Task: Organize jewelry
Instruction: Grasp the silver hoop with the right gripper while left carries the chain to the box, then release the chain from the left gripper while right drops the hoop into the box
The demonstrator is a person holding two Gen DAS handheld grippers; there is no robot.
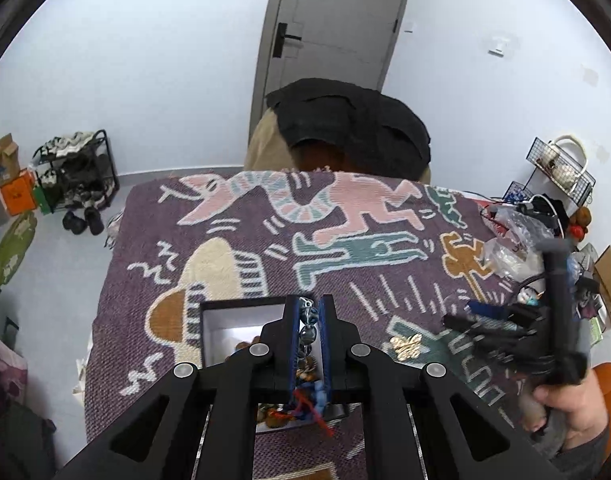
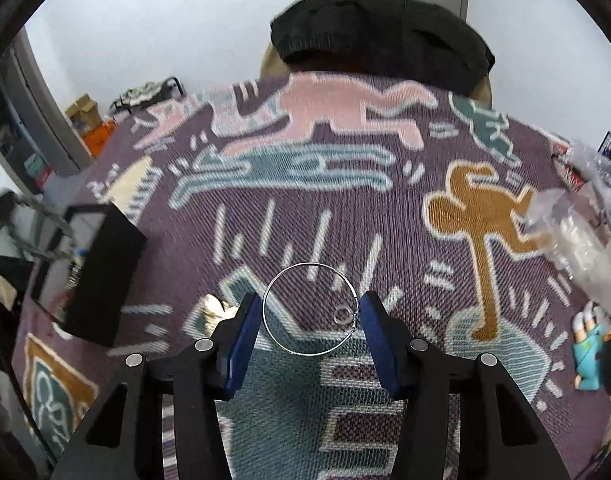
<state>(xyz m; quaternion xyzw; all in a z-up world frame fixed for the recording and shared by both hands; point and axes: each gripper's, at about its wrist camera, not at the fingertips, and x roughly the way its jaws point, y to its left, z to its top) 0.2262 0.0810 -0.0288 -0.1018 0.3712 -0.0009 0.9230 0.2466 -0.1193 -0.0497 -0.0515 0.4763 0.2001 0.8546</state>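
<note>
While the left gripper [image 1: 308, 344] is hanging over the open black box [image 1: 241, 334], its blue pads are pinching a strand of dark beads [image 1: 308, 334] with a red and blue cord at the lower end. The box is sitting on the patterned purple cloth [image 1: 265, 216], and a few brownish pieces are lying on its white floor, too hidden by the gripper to name. Just to the right of the box, a small gold ornament [image 1: 405, 346] is resting on the cloth. Further right, a hand [image 1: 571, 408] is carrying the right gripper [image 2: 311, 316], blurred in the left view. Its jaws are standing partly apart with a thin silver hoop [image 2: 311, 308] between them; the hoop's clasp side, where a small ring is hanging, is touching the right pad, and the left edge is lying against the left pad, so the hoop looks pinched across its width. Crumpled clear plastic bags [image 2: 581, 232] are lying at the far right.
</note>
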